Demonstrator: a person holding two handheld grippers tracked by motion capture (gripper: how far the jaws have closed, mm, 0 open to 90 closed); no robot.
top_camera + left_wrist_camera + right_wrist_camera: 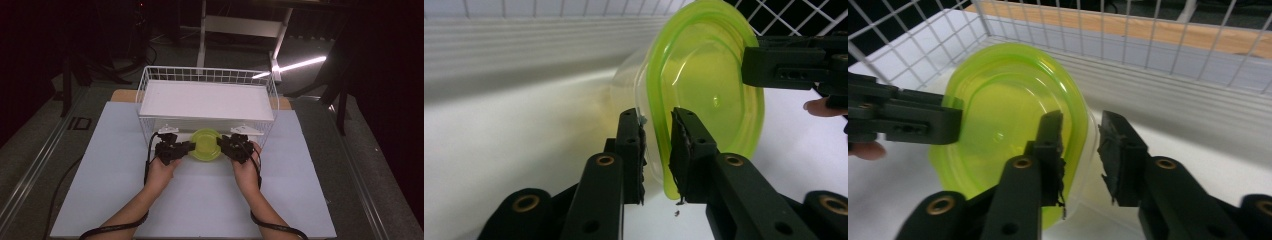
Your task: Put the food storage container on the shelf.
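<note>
1. A round tub [205,145] sits on the desk [200,200] just in front of a white wire basket [145,90]. Its body is clear, thin plastic, and its lid [704,95] is glossy, see-through lime green with raised concentric rings and a rolled rim.
2. The left claw [190,146] comes at the tub's left edge. In the left gripper view its black jaws stand narrowly apart with the lid's rim between them; their inner pads [642,145] look rough and worn. Whether the pads press on the rim I cannot tell.
3. The right claw [220,143] meets the tub's right edge. In the right gripper view its jaws straddle the rim with a visible gap on the outer side, so they are not clamped.
4. The basket is a thin white grid holding a flat, matte white board [205,100]; ridged white sheeting [1173,85] lies under it.
5. The desk top is smooth, pale and matte.
</note>
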